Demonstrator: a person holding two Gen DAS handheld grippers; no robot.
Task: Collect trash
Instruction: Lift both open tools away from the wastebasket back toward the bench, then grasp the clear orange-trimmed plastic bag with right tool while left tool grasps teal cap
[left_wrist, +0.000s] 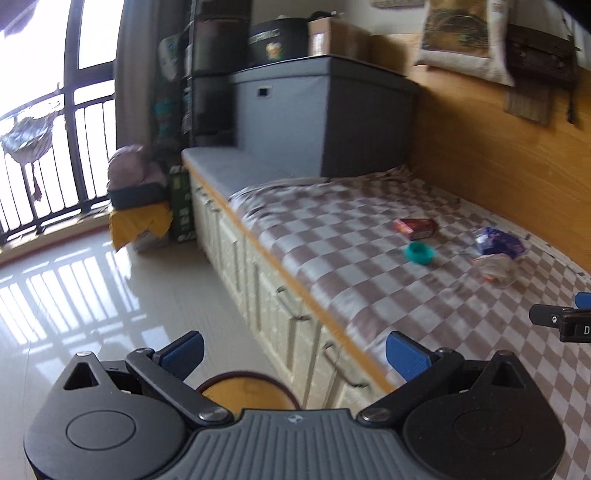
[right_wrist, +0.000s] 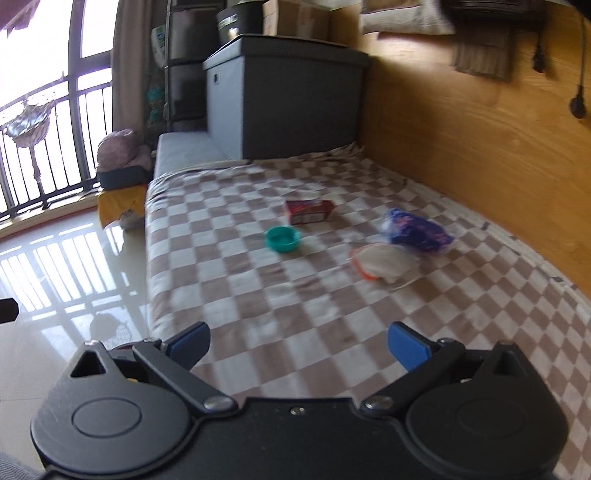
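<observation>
We are only beginning the collecting, as we judge it: all four pieces of trash are lying untouched on the checkered blanket (right_wrist: 258, 295). The red carton (right_wrist: 309, 212) is resting farthest from us, the teal cap (right_wrist: 282, 239) is sitting just beside it, and the blue-purple wrapper (right_wrist: 417, 230) is touching the white plastic bag (right_wrist: 382, 266) near the wooden wall (right_wrist: 461, 147). Our right gripper (right_wrist: 297, 345) is hovering over the near part of the blanket, wide open and holding nothing, with the trash well ahead of it. Our left gripper (left_wrist: 295, 352) is also spread wide and empty (a round bin (left_wrist: 245, 391), we think, is showing under it).
</observation>
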